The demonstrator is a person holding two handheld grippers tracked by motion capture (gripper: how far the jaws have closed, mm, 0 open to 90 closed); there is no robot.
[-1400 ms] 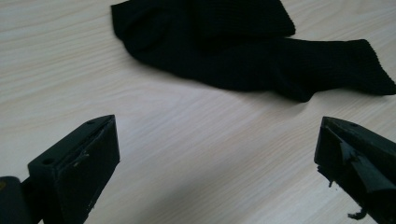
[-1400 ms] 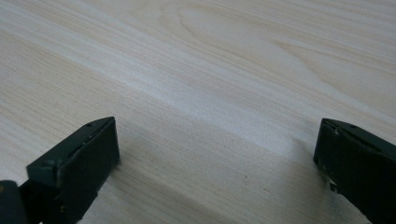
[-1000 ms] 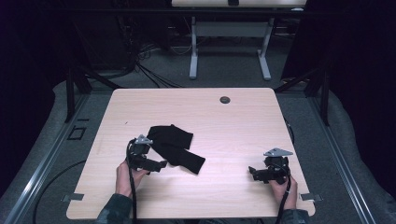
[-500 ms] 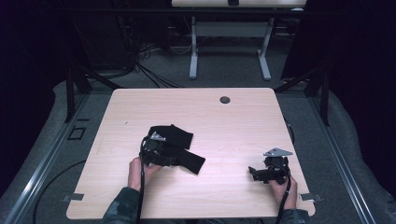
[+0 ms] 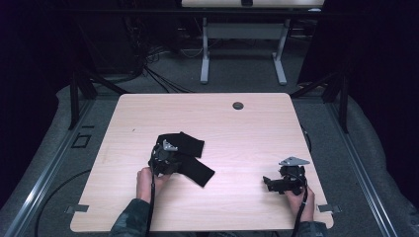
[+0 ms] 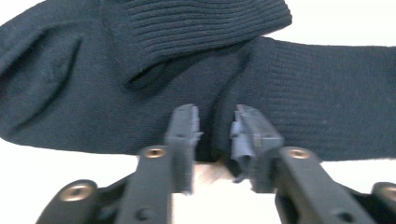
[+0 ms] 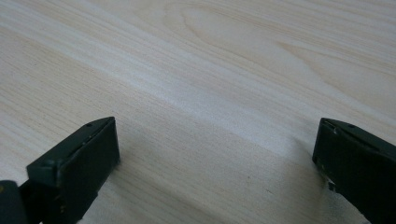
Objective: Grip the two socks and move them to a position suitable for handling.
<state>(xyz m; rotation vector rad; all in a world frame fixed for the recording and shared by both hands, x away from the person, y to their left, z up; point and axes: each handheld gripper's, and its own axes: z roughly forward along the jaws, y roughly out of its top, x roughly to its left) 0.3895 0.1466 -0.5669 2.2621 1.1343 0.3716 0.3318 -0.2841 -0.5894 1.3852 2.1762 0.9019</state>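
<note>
You are working at a pale wooden table (image 5: pixel 247 128) in a dim room, with grey carpet around it, a tangle of cables on the floor beyond the far edge, and the white legs of another desk (image 5: pixel 242 47) behind that. A small dark round grommet (image 5: pixel 238 105) sits near the table's far edge.

Toward the left side, a little nearer your edge than the middle, lies a black ribbed sock (image 5: pixel 190 158), folded over itself. Your left hand (image 5: pixel 145 180) holds the left gripper (image 5: pixel 165 158) right on the sock's left part. In the left gripper view its jaws stand narrowly apart at the sock's (image 6: pixel 289 107) near edge, with a raised fold of fabric between the tips; you cannot tell whether they actually pinch it.

Near the right corner at your edge, your right hand (image 5: pixel 299 200) holds the right gripper (image 5: pixel 271 181) low over bare wood, well apart from the sock. In the right gripper view its jaws are spread wide, with nothing between them.
</note>
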